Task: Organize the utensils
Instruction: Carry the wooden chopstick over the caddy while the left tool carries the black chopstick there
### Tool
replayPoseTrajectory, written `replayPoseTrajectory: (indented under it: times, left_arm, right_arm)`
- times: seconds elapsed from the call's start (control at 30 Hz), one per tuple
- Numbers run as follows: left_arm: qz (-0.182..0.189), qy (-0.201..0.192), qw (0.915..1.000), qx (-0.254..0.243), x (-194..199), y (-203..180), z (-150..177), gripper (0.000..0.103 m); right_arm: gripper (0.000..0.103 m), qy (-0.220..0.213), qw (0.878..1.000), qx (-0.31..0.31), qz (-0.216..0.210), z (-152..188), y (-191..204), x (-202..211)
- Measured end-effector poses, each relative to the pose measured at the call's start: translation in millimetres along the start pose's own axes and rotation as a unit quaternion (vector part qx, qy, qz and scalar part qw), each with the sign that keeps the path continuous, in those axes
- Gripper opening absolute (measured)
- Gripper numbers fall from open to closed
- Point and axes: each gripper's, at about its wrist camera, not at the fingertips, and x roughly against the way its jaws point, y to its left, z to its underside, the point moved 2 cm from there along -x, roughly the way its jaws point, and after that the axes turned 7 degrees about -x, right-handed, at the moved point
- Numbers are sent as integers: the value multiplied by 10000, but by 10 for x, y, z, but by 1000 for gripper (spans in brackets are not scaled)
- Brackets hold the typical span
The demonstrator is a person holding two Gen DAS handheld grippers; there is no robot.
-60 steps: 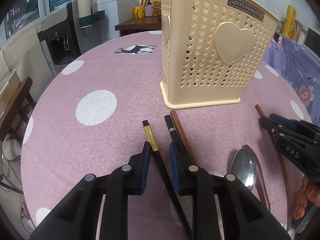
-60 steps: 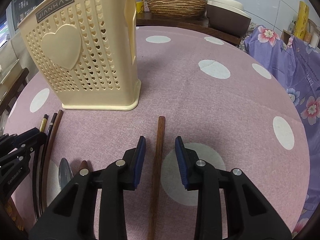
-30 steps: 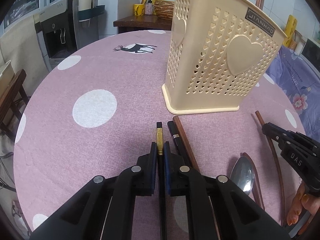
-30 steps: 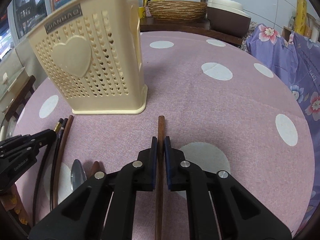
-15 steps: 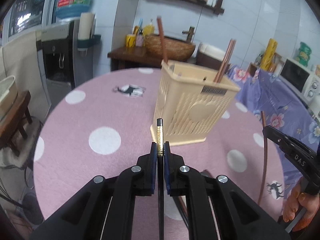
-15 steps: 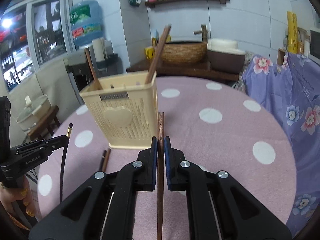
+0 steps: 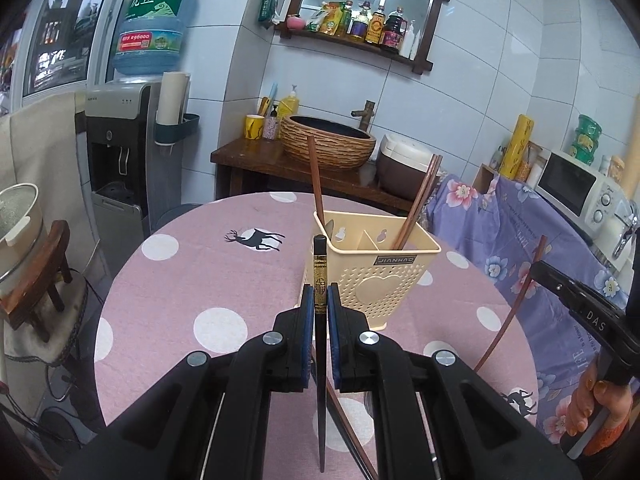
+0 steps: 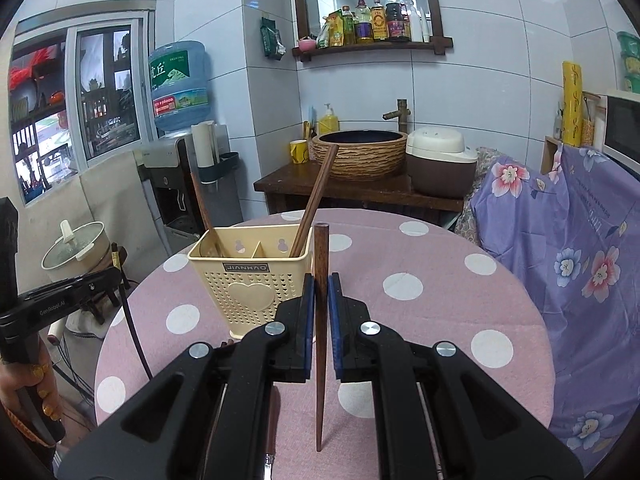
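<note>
One cream plastic utensil basket [image 7: 386,280] with heart-shaped holes stands on the tabletop [image 7: 192,280]; two brown wooden sticks [image 7: 316,188] rise from its compartments; one black chopstick with gold band [image 7: 319,300] and one brown wooden chopstick [image 8: 320,304] are each in a claw; two claws in all.

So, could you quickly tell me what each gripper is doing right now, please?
Left gripper: closed on the black chopstick.
Right gripper: closed on the brown wooden chopstick.
</note>
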Motion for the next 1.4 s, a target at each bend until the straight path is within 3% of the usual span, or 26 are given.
replayPoseTrajectory:
  times: [0.3, 0.5, 0.77, 1.0, 1.2, 1.4]
  left_arm:
    - [52, -100, 9999, 25, 102, 79, -110, 8]
    - [20, -205, 9997, -161, 153, 52, -308, 8]
    - [202, -399, 9972, -593, 413, -116, -908, 8]
    - [67, -1030, 9914, -799, 549, -439, -1655, 8]
    - [-91, -985, 9937, -530, 108, -451, -1712, 8]
    - [-126, -533, 9981, -296, -435, -332, -1318, 8]
  right_arm:
    - [8, -46, 9999, -81, -70, -87, -13, 10]
    - [8, -158, 9996, -139, -168, -364, 17, 55]
    - [8, -501, 9979, -156, -374, -1170, 176, 242]
    - [8, -950, 9946, -301, -271, -1861, 414, 199]
    - [8, -876, 9957, -282, -102, -1712, 507, -173]
    - [8, -370, 9986, -371, -22, -1204, 379, -658]
